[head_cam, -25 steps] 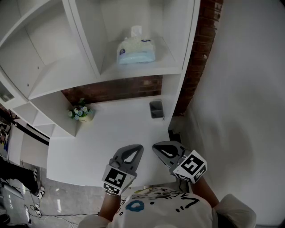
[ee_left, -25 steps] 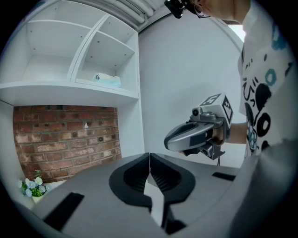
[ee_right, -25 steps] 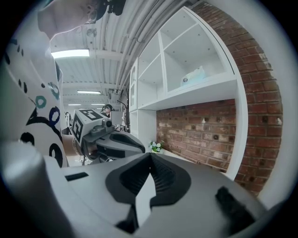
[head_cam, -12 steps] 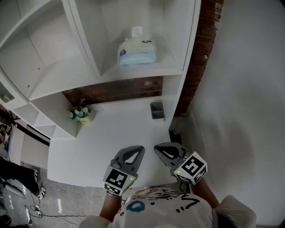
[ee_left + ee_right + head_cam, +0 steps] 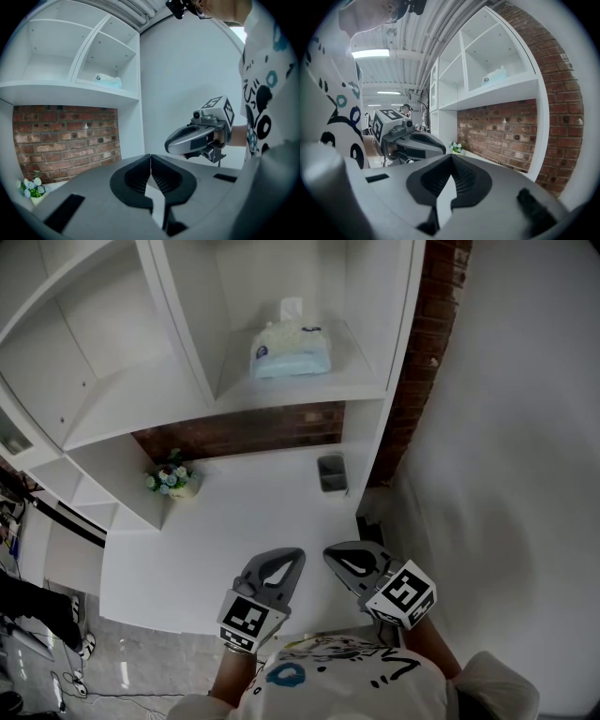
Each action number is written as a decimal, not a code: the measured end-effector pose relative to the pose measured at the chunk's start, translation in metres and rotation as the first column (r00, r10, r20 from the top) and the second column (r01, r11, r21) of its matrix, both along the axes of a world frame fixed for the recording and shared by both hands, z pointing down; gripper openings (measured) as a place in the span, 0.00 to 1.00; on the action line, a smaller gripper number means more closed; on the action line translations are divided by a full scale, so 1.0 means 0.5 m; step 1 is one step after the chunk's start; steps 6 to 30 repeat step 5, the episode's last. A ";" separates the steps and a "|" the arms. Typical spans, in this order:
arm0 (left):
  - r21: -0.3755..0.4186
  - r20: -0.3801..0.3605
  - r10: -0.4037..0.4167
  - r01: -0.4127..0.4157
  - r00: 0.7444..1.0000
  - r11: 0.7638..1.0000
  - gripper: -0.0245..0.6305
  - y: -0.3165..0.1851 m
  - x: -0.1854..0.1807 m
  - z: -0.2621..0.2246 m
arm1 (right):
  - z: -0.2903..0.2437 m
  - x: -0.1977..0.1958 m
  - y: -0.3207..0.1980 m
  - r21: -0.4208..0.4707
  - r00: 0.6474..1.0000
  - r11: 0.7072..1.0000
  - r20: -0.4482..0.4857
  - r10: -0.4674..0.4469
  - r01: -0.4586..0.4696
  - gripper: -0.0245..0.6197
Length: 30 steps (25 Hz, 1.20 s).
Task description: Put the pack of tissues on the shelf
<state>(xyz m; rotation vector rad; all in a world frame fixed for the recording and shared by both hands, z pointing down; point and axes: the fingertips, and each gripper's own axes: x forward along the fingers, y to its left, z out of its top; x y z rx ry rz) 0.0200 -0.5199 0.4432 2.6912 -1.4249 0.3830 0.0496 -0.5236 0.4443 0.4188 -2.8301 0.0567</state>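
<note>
- The pack of tissues (image 5: 291,351) lies on the shelf (image 5: 281,390), in the open compartment at the upper centre of the head view. It sits flat on the board, with one tissue poking up from its top slot.
- To my eye the placing is done, since nothing holds the pack and it rests well inside the compartment's front edge.
- My left tongs (image 5: 150,161) are fully closed, the ribbed pads meeting along one line with nothing between them.
- My right tongs (image 5: 451,164) are also pressed together and empty.
- Both sit low at the bottom centre of the head view, side by side over the near edge of the white table (image 5: 244,512) and well apart from the pack.
- I judge the pack to be light and soft. It looks like a film-wrapped stack that will squash under the pads, and the wrap is likely slippery.
- If I had to shift it, I would grip across the narrow width of the body, near the middle, with a gentle squeeze.
- I would not pull on the raised tissue, which I expect would slide out or tear.
- Also on the table are a small pot of flowers (image 5: 171,479) at centre left and a small grey container (image 5: 329,471) nearer the brick wall (image 5: 244,427). Neither is near the tongs.
</note>
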 end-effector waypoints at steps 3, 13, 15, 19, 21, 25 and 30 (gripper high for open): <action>0.001 -0.002 -0.001 0.001 1.000 1.000 0.07 0.002 0.000 -0.001 | 0.001 0.001 0.002 0.001 1.000 1.000 -0.002 -0.001 0.001 0.08; 0.001 -0.003 -0.003 0.003 1.000 1.000 0.07 0.004 0.000 -0.002 | 0.003 0.002 0.004 0.000 1.000 1.000 -0.005 -0.002 0.002 0.08; 0.001 -0.003 -0.003 0.003 1.000 1.000 0.07 0.004 0.000 -0.002 | 0.003 0.002 0.004 0.000 1.000 1.000 -0.005 -0.002 0.002 0.08; 0.001 -0.003 -0.003 0.003 1.000 1.000 0.07 0.004 0.000 -0.002 | 0.003 0.002 0.004 0.000 1.000 1.000 -0.005 -0.002 0.002 0.08; 0.001 -0.003 -0.003 0.003 1.000 1.000 0.07 0.004 0.000 -0.002 | 0.003 0.002 0.004 0.000 1.000 1.000 -0.005 -0.002 0.002 0.08; 0.001 -0.003 -0.003 0.003 1.000 1.000 0.07 0.004 0.000 -0.002 | 0.003 0.002 0.004 0.000 1.000 1.000 -0.005 -0.002 0.002 0.08; 0.001 -0.003 -0.003 0.003 1.000 1.000 0.07 0.004 0.000 -0.002 | 0.003 0.002 0.004 0.000 1.000 1.000 -0.005 -0.002 0.002 0.08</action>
